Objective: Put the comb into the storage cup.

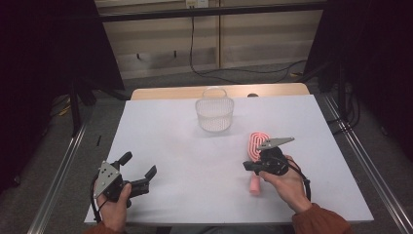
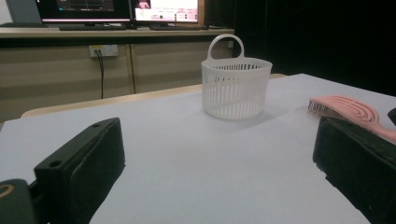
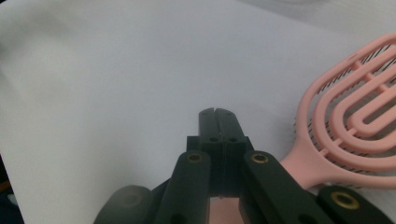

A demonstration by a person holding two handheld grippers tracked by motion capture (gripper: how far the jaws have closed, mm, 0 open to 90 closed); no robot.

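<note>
Hairbrush (image 1: 253, 146), pink, lies right of centre on the white surface (image 1: 185, 161), its handle under the right claw (image 1: 247, 166), whose jaws are pressed together empty, so widening them before straddling the handle seems wise, while the left claw (image 1: 139, 168) waits wide.

The hairbrush (image 1: 254, 146) lies on the table (image 1: 170, 146), its handle under the right gripper (image 1: 249, 166) and its head just beyond it. The basket (image 1: 214, 113) stands farther off, ahead of both grippers, and the left gripper (image 1: 139, 165) sits well apart to the left.
</note>
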